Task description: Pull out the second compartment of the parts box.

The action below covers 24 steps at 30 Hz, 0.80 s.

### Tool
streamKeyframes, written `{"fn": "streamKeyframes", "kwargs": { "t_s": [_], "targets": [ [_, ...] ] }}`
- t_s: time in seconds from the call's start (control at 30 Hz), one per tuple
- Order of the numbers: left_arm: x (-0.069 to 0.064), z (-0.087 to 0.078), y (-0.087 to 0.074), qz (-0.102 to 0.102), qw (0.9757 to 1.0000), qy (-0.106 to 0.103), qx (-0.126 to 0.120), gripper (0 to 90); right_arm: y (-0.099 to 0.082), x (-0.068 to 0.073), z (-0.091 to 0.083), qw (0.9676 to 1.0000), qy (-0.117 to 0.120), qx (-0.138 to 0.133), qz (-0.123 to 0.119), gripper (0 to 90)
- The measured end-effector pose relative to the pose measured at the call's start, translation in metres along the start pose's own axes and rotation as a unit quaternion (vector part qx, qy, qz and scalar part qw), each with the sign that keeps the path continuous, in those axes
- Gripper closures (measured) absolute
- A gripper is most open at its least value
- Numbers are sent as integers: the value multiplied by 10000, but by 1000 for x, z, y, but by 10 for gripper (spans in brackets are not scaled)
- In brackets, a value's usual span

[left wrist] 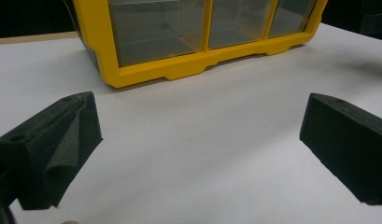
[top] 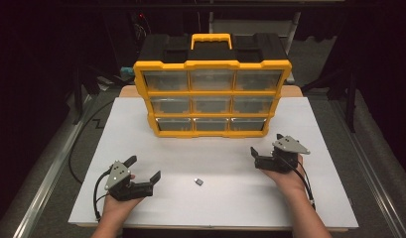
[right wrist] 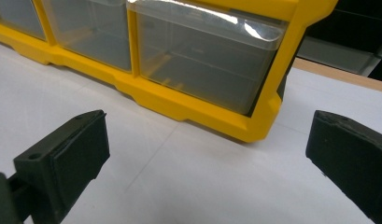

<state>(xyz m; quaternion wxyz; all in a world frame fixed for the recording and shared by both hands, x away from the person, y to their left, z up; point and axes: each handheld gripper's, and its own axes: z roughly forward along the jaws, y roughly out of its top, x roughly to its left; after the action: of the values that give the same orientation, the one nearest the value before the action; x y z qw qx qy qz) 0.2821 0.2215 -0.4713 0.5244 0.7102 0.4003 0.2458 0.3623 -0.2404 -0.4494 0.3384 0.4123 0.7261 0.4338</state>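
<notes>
A yellow and black organizer (top: 213,96) with clear drawers stands upright at the back middle of the white board (top: 319,198). A small grey piece (top: 198,182) lies flat on the board near the front middle. My left gripper (top: 144,167) rests at the front left, open and holding nothing, a short way left of the grey piece. My right gripper (top: 266,144) sits at the right, open and holding nothing, in front of the organizer's lower right corner. The left gripper view has the organizer's bottom drawers (left wrist: 198,65) ahead of the gripper (left wrist: 198,140). The right gripper view has the bottom right drawer (right wrist: 202,60) beyond the gripper (right wrist: 207,149).
The white board lies on a wooden table top (top: 292,90) whose edge shows behind the organizer. Metal rails (top: 46,173) run along both sides of the table. A black cable (top: 79,144) trails off the left side. Dark surroundings lie beyond.
</notes>
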Motion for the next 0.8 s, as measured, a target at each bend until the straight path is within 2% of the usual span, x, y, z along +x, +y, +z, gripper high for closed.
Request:
{"fn": "streamKeyframes", "kwargs": {
  "t_s": [0.2,0.37,0.47,0.63,0.77,0.8],
  "targets": [
    [0,-2,0,-2,10000,-5,-59,3,-7,-2,-10,9998,-74,116,-149,1],
    [0,-2,0,3,10000,-20,-75,3,-8,-1,-10,9996,-98,163,-221,1],
    [1,-2,0,5,10000,-25,-79,3,-9,1,-9,9990,-113,215,-365,2],
    [1,-2,-1,7,10000,-30,-89,3,-9,3,-10,9980,-71,250,-577,5],
    [1,-3,0,15,9999,-41,-118,3,-10,4,-9,9967,21,417,-690,2],
    [1,-3,0,17,9999,-44,-121,3,-10,4,-9,9959,45,445,-784,2]
  ]
}}
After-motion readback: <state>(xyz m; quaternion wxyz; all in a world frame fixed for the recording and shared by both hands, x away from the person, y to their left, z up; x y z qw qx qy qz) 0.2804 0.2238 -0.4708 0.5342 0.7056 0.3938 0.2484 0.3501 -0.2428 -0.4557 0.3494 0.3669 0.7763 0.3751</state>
